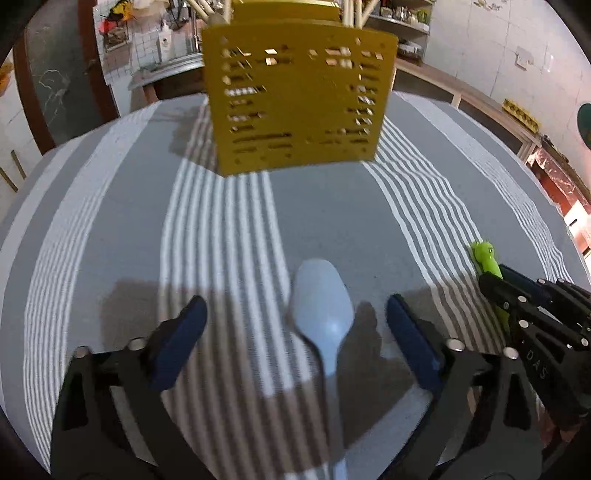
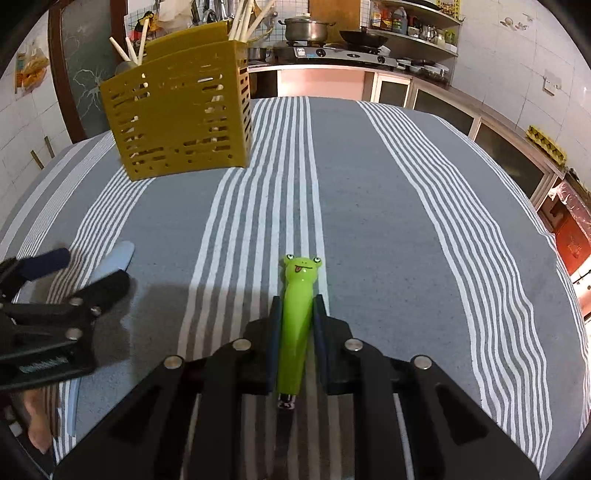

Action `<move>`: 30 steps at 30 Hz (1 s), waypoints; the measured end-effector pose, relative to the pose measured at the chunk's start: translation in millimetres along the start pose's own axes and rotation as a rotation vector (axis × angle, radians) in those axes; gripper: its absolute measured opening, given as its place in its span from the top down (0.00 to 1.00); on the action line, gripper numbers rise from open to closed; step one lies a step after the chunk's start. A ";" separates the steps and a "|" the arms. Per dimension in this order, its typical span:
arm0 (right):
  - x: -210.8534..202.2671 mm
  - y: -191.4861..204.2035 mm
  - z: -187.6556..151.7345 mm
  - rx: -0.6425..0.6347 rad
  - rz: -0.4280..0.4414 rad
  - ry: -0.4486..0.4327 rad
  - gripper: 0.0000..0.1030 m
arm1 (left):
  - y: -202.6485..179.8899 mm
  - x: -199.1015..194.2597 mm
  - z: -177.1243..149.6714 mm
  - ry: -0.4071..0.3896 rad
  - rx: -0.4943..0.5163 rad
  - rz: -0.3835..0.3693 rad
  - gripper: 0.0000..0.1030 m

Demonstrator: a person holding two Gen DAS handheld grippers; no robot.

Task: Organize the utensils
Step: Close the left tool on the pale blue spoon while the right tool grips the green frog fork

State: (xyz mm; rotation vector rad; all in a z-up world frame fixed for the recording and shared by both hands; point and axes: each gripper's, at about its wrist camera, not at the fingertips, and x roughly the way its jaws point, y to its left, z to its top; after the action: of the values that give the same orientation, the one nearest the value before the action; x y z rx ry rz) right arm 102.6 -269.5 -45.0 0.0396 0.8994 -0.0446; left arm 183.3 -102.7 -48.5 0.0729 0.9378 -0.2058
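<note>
On the table: striped cloth, grey and white, covering the top. Yellow slotted caddy at the far side, upright, pale sticks inside. Left gripper, jaws spread wide around a pale blue spoon lying bowl forward. Right gripper, pinching a green frog-headed handle, near the spoon.

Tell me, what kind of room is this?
Most likely a home kitchen: a lidded pot stands on a gas stove, shelves hold bottles, and a yellow utensil holder sits on the striped tablecloth.
</note>
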 end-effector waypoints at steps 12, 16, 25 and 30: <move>3.1 -1.8 0.6 0.014 0.007 0.003 0.84 | -5.5 4.5 7.2 0.024 0.019 0.002 0.55; 3.2 -2.8 1.3 0.010 0.006 0.009 0.84 | -7.2 3.9 7.8 0.031 0.038 0.002 0.68; 5.6 -3.8 5.3 0.012 0.011 0.051 0.84 | -5.3 3.9 10.7 0.053 0.048 -0.013 0.69; 3.5 -2.7 3.9 0.005 0.011 0.043 0.84 | -4.0 2.2 10.2 0.050 0.045 -0.021 0.69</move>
State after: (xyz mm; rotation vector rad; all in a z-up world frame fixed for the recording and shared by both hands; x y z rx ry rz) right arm 107.7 -272.5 -45.3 0.0508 0.9422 -0.0359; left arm 191.8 -108.5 -44.2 0.1104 0.9846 -0.2458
